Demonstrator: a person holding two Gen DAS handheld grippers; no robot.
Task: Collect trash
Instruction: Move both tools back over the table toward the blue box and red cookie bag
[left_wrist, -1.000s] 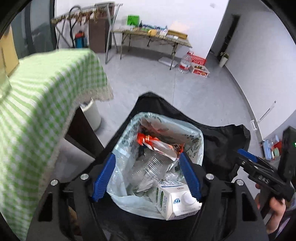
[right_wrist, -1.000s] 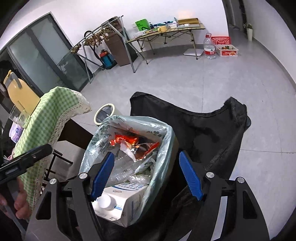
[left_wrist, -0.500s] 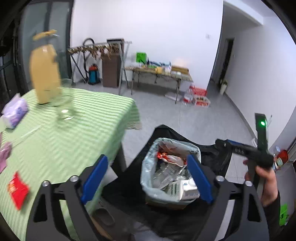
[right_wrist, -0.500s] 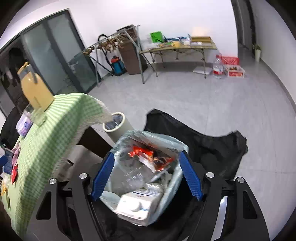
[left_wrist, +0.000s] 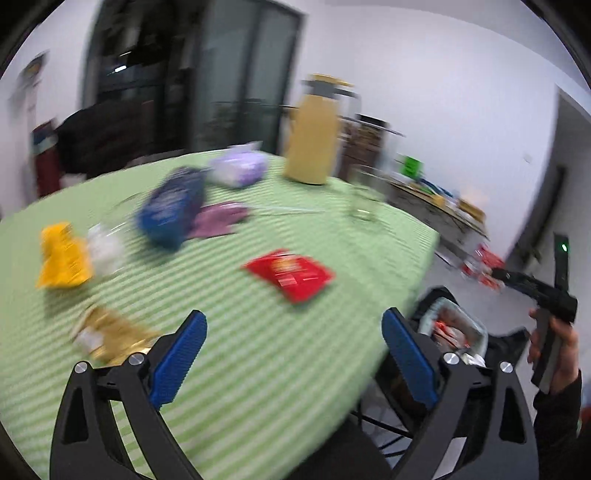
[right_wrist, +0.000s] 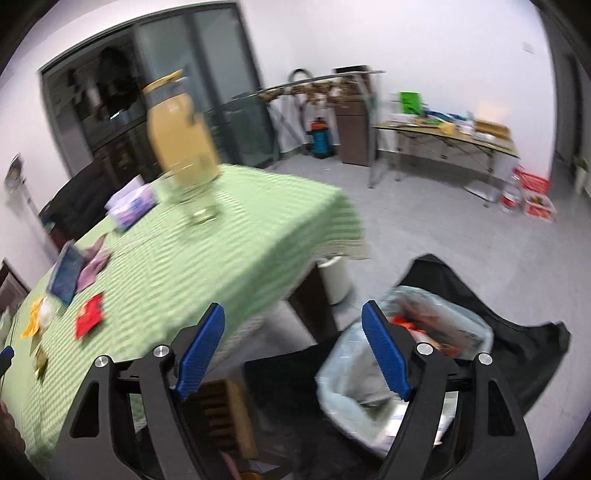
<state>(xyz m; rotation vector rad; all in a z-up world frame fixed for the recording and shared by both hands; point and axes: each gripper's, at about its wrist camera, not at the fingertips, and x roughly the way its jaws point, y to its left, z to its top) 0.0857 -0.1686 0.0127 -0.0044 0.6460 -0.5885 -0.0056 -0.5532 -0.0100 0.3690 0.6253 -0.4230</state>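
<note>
My left gripper (left_wrist: 291, 325) hangs over the green checked table (left_wrist: 258, 369), its jaws opening with nothing between them. Beyond it lie a red packet (left_wrist: 290, 275), a blue bag (left_wrist: 170, 208), a yellow packet (left_wrist: 62, 258), a gold wrapper (left_wrist: 110, 334) and a purple wrapper (left_wrist: 219, 219). The lined trash bag (left_wrist: 454, 328) stands off the table's right edge. A hand holds my right gripper (left_wrist: 502, 276) above it. In the right wrist view that gripper (right_wrist: 293, 314) is empty, jaws opening, between the table corner and the trash bag (right_wrist: 343, 354).
A yellow jug (left_wrist: 314, 136), a drinking glass (left_wrist: 364, 195) and a purple tissue pack (left_wrist: 238, 168) stand at the table's far side. A white bin (right_wrist: 338, 277) sits under the table corner. Black fabric (right_wrist: 498, 332) surrounds the trash bag.
Both grippers rose away from the trash bag and swung left toward the table. The left view went from the bag to the tabletop litter, and its jaws widened.
</note>
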